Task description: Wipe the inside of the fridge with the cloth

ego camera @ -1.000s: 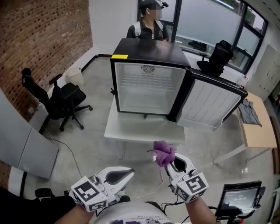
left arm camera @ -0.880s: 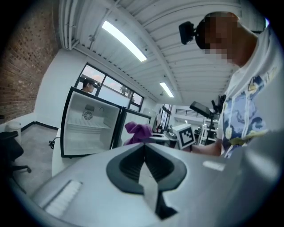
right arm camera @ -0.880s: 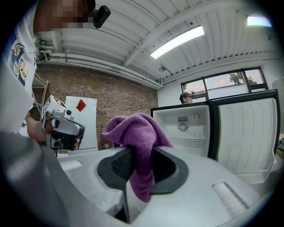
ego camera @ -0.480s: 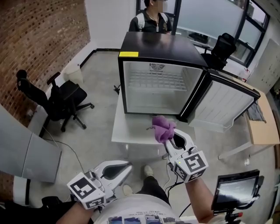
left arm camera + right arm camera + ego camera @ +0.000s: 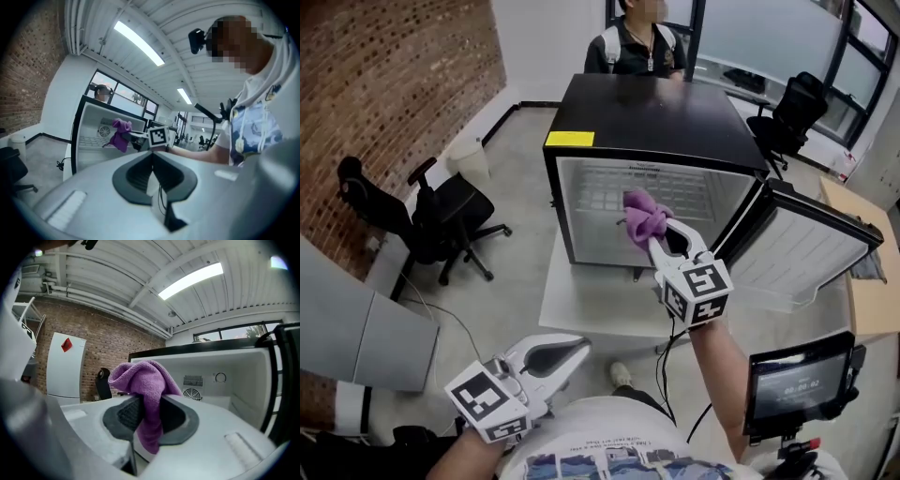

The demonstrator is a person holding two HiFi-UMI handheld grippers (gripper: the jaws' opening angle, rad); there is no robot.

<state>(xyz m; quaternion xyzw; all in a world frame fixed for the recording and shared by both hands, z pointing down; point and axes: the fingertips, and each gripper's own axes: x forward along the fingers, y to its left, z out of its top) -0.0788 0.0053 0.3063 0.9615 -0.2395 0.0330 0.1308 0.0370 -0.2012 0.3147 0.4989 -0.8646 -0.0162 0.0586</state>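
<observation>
A small black fridge [image 5: 656, 117] stands on a white table [image 5: 591, 295] with its door [image 5: 802, 248] swung open to the right. Its white inside [image 5: 609, 211] holds a wire shelf and shows in the right gripper view [image 5: 220, 380] with a fan grille. My right gripper [image 5: 658, 236] is shut on a bunched purple cloth [image 5: 642, 216] [image 5: 143, 385], held up in front of the fridge opening. In the left gripper view the cloth [image 5: 119, 135] hangs before the fridge. My left gripper [image 5: 577, 354] is low by my body, shut with nothing between its jaws [image 5: 152, 171].
A person [image 5: 642, 42] sits behind the fridge. A black office chair [image 5: 431, 216] stands at the left by the brick wall. Another chair [image 5: 792, 117] and a wooden desk [image 5: 867, 262] are at the right. A screen on a stand [image 5: 797, 380] is at lower right.
My right gripper has carried the purple cloth up and forward, from over the table edge to the fridge opening. The view has come closer to the fridge. The left gripper stays low.
</observation>
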